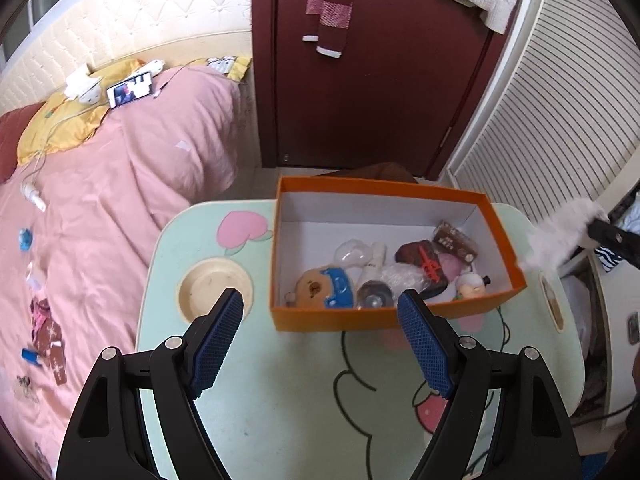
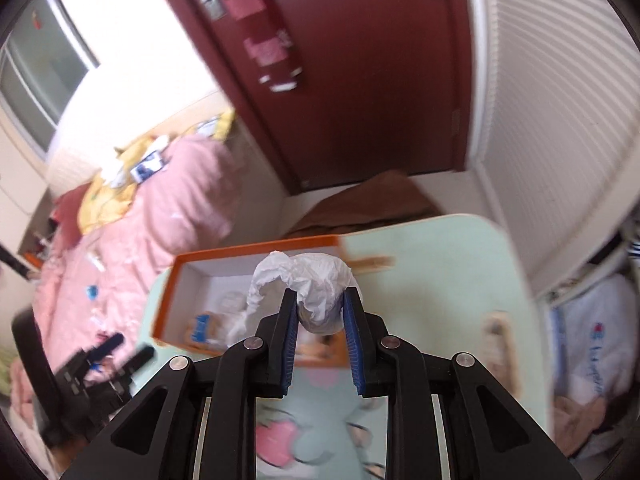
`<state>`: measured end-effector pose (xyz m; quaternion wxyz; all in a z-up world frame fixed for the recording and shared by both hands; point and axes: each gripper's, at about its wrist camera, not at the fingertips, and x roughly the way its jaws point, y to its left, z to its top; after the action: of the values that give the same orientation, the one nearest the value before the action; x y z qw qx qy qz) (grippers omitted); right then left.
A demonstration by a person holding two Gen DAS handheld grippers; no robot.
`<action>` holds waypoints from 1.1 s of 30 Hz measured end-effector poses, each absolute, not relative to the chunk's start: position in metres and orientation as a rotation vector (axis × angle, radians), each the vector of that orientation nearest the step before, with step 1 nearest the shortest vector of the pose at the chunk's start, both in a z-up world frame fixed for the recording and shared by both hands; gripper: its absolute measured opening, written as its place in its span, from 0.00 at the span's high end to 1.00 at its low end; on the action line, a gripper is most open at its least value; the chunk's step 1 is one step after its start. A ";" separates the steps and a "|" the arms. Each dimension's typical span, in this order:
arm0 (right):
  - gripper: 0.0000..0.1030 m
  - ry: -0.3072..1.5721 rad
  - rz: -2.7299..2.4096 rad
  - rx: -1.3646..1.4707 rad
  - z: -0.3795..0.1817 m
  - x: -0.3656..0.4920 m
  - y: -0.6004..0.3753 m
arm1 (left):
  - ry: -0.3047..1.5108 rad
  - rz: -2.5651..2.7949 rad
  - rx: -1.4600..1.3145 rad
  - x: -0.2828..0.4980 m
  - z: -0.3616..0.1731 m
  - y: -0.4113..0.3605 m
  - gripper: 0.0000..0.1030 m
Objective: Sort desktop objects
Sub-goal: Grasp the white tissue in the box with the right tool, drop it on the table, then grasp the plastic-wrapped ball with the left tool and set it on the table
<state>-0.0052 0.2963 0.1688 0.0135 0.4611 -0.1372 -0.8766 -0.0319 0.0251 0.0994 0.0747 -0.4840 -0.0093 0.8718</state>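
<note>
A: What is seen, taken from the largest thing down?

B: A bed under a pink quilt point(image 1: 120, 168) is spread across the left half of the left wrist view; a dark red door point(image 1: 360, 80) is set at the top centre; a pale green table point(image 1: 280, 400) with cartoon prints is seen in the lower middle.

A: And on the table?

B: An orange box point(image 1: 384, 316) with a white inside is placed at the centre right of that view; a bear-shaped toy point(image 1: 316, 288), a clear bottle point(image 1: 372, 280) and several wrapped items are seen lying in it.

A: How are the tongs held?

B: The left gripper point(image 1: 320, 328) is held wide apart over the bare table at the bottom of its own view, nothing between its pads; the right gripper point(image 2: 320, 312) is clamped on a crumpled white tissue wad point(image 2: 316, 280), seen at the centre of the right wrist view, above the box's near right part; the same wad is glimpsed blurred at the right edge of the left wrist view.
</note>
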 end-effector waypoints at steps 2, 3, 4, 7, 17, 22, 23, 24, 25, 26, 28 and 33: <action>0.77 -0.397 -2.767 1.447 0.169 0.010 0.308 | 0.020 2.597 -1.445 -0.041 0.100 0.034 0.22; 0.77 -0.382 -2.785 1.453 0.169 0.017 0.313 | 0.031 2.583 -1.445 -0.045 0.099 0.038 0.22; 0.77 -0.369 -2.792 1.471 0.164 0.023 0.317 | 0.034 2.563 -1.445 -0.049 0.099 0.043 0.22; 0.77 -0.347 -2.759 1.540 0.141 0.035 0.315 | 0.025 2.473 -1.461 -0.061 0.093 0.058 0.22; 0.61 -0.334 -2.569 1.761 0.041 0.048 0.267 | 0.123 2.248 -1.573 -0.077 0.061 0.097 0.63; 0.53 -0.259 -2.625 1.671 0.053 0.053 0.268 | 0.129 2.223 -1.589 -0.082 0.054 0.102 0.66; 0.50 -0.262 -2.634 1.652 0.056 0.054 0.270 | 0.130 2.219 -1.599 -0.084 0.052 0.103 0.66; 0.46 -0.268 -2.651 1.631 0.059 0.055 0.274 | 0.138 2.213 -1.609 -0.086 0.050 0.103 0.66; 0.46 -0.279 -2.665 1.620 0.062 0.055 0.277 | 0.148 2.213 -1.616 -0.087 0.049 0.104 0.66; 0.46 -0.290 -2.678 1.611 0.064 0.056 0.281 | 0.159 2.218 -1.622 -0.089 0.047 0.106 0.66; 0.46 -0.333 -2.689 1.607 0.068 0.055 0.290 | 0.179 2.217 -1.634 -0.091 0.042 0.109 0.66; 0.46 -0.411 -2.700 1.586 0.073 0.057 0.300 | 0.117 2.149 -1.678 -0.102 0.034 0.111 0.66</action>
<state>0.0566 0.2996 0.0734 -0.0081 0.5022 -0.1300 -0.8549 -0.1015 0.1113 0.0337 0.2047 -0.6018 0.0419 0.7708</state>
